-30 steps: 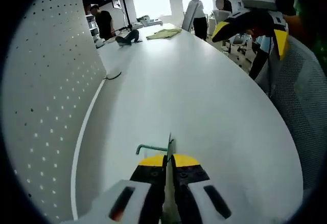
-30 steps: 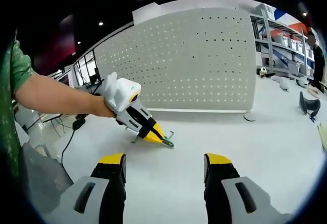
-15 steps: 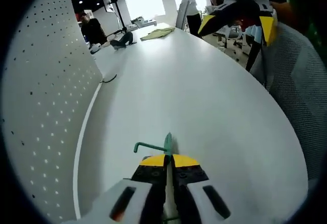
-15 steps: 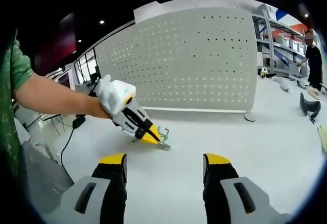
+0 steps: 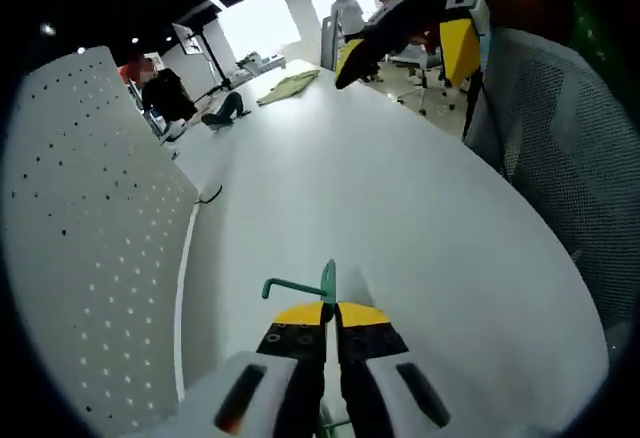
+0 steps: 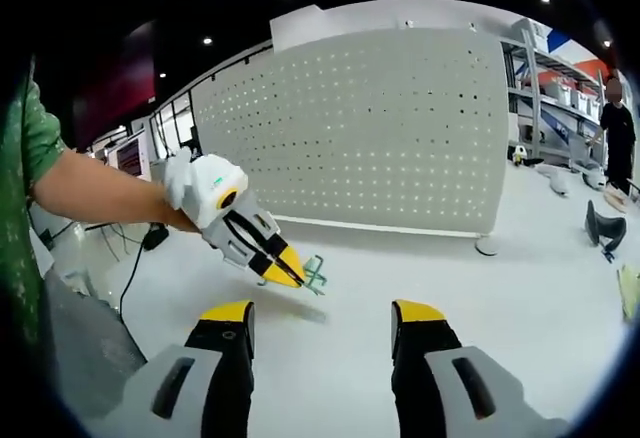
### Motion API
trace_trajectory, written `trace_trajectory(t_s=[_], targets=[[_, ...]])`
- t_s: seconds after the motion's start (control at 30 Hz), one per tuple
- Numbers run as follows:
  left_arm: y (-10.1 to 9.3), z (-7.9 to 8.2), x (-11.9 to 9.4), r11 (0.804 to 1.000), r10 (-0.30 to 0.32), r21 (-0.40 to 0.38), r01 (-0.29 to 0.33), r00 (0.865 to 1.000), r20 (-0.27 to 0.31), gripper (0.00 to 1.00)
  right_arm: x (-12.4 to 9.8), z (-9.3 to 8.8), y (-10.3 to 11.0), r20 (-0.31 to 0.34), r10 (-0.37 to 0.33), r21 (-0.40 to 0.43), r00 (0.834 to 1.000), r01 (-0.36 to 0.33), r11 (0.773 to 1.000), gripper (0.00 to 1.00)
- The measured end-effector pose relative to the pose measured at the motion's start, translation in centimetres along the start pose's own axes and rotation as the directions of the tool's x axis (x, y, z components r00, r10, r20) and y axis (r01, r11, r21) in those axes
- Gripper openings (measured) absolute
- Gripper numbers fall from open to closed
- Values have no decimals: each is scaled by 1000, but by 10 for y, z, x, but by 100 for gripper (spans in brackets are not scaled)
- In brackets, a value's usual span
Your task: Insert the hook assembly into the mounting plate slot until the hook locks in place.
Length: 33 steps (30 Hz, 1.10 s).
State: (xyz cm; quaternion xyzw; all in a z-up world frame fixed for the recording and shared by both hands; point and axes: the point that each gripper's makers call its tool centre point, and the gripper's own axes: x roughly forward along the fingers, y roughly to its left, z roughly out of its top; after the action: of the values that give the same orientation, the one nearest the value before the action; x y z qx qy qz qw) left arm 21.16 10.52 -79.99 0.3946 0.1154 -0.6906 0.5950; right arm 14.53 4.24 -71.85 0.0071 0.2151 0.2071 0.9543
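Note:
My left gripper (image 5: pixel 330 308) is shut on a green wire hook assembly (image 5: pixel 310 285), whose bent end sticks out to the left just past the yellow tips. In the right gripper view the left gripper (image 6: pixel 285 276) hangs above the white table (image 6: pixel 520 308), the green hook assembly (image 6: pixel 312 272) at its tip casting a shadow below. The white perforated mounting plate (image 6: pixel 370 133) stands upright behind it; it also stands at the left in the left gripper view, mounting plate (image 5: pixel 80 248). My right gripper (image 6: pixel 322 310) is open with nothing between its fingers, and shows as right gripper (image 5: pixel 410 33).
A mesh chair back (image 5: pixel 570 148) stands at the table's right edge. A yellow-green cloth (image 5: pixel 288 85) and a dark object (image 5: pixel 222 110) lie at the far end. People stand in the background. A black cable (image 6: pixel 135 268) hangs off the table. Shelving (image 6: pixel 545 88) lines the right wall.
My left gripper has lifted the hook assembly off the table and now holds it in the air, a little further left in the right gripper view. The right gripper stays open.

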Motion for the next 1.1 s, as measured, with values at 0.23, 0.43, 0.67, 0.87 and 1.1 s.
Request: trace_trajectory(t_s=[0.23, 0.43, 0.67, 0.87, 1.1], targets=[[-6, 29, -22, 996, 20, 86, -24, 998, 51, 2, -4, 16, 8, -11, 29, -68, 1000, -30, 997, 48], [-16, 54, -41, 980, 33, 193, -47, 997, 76, 2, -8, 26, 20, -50, 77, -136, 996, -83, 987, 39], [-32, 77, -60, 950, 30, 307, -58, 995, 93, 2, -12, 30, 38, -121, 150, -199, 981, -172, 965, 32], [-45, 92, -73, 922, 27, 382, -64, 994, 102, 2, -14, 31, 48, -173, 195, -214, 965, -230, 949, 28], [-63, 101, -83, 874, 21, 482, -61, 996, 89, 2, -17, 28, 62, -247, 260, -233, 934, -317, 919, 24]])
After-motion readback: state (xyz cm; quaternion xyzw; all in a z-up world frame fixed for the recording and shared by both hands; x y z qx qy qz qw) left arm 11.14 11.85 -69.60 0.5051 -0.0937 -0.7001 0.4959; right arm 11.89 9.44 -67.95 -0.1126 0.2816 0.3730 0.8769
